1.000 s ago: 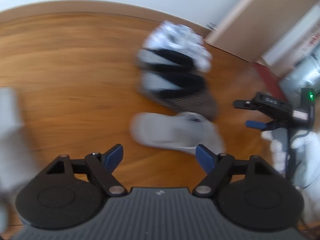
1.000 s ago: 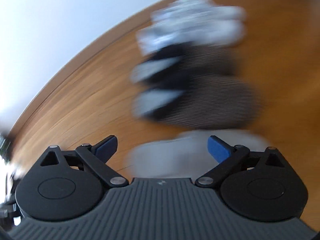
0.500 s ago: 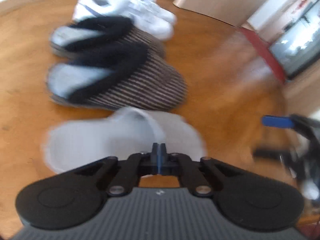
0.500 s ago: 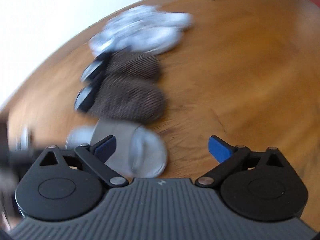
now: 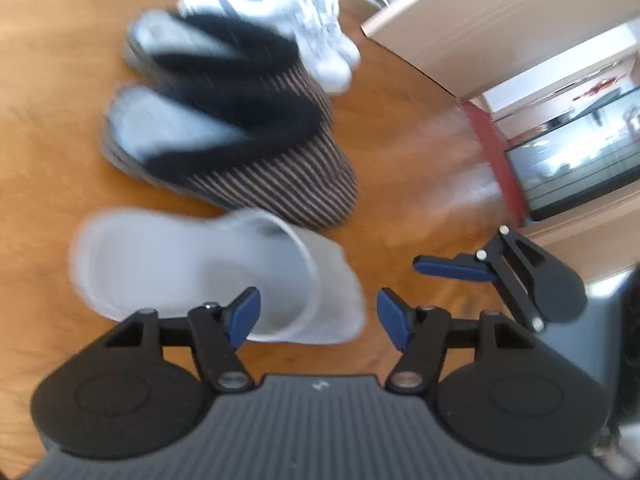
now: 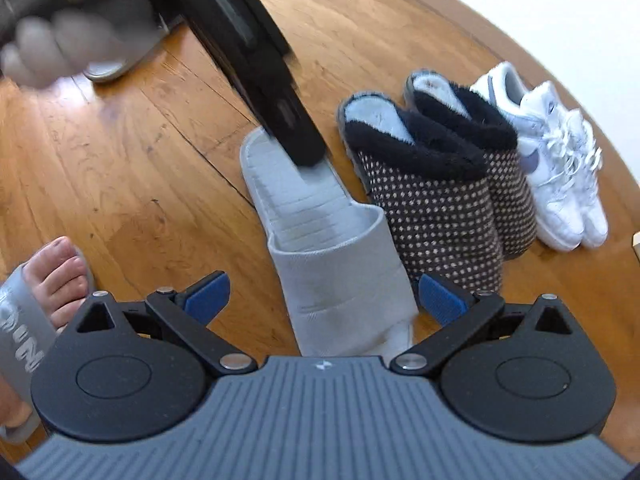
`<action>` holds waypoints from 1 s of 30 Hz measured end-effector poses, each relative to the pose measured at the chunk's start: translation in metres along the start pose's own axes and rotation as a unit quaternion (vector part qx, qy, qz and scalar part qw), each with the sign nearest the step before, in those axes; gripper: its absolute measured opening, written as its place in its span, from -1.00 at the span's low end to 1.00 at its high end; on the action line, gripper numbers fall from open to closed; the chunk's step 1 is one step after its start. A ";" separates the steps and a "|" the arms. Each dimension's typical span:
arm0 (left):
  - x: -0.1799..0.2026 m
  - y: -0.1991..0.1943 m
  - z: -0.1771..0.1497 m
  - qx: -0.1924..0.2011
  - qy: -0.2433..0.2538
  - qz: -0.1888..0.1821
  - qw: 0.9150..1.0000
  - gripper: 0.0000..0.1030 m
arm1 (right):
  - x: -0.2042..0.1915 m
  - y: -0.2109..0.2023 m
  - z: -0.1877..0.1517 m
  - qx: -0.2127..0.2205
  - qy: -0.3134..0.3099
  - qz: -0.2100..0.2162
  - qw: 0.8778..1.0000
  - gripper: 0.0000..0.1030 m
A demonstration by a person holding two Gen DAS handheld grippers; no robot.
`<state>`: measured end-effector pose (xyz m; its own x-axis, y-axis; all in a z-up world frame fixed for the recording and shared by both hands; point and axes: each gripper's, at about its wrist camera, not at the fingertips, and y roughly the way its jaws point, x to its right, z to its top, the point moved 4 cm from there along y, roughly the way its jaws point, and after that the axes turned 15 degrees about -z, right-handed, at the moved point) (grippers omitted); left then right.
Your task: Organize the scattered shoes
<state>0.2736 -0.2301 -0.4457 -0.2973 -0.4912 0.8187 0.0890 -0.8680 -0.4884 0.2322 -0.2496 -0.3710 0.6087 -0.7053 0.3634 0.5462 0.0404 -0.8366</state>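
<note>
Only shoes [image 6: 448, 184], wood floor [image 6: 120, 168]

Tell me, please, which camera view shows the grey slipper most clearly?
The right wrist view: the grey slipper is sharp there, its ribbed insole and strap visible, though a black bar crosses its heel. In the left wrist view the grey slipper is whole but blurred, seen from its side.

Motion blur smears the grey slipper [image 5: 208, 276], the furry dark slippers [image 5: 240, 136] and the white sneakers [image 5: 296, 12] in the left wrist view; in the right wrist view a blurred hand [image 6: 60, 28] hides most of a second grey slipper [image 6: 116, 66], and the frame's edge crops a sandalled foot [image 6: 52, 280]
</note>
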 end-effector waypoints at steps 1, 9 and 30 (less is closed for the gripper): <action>0.000 0.008 -0.002 -0.003 0.011 0.007 1.000 -0.56 | -0.002 0.000 -0.006 -0.004 0.009 0.002 1.000 0.99; -0.001 -0.022 0.007 -0.022 0.098 0.016 0.995 -0.95 | -0.020 0.009 -0.026 -0.038 -0.008 0.001 0.999 0.99; -0.025 -0.172 -0.020 0.033 0.079 0.147 0.985 0.12 | -0.048 0.098 0.035 -0.070 0.115 0.092 0.987 1.00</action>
<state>0.2465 -0.0671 -0.3887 -0.3943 -0.7087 0.5851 0.2530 -0.6958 -0.6722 0.2761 -0.1871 -0.4563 0.5341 -0.8380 0.1116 0.3440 0.0948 -0.9342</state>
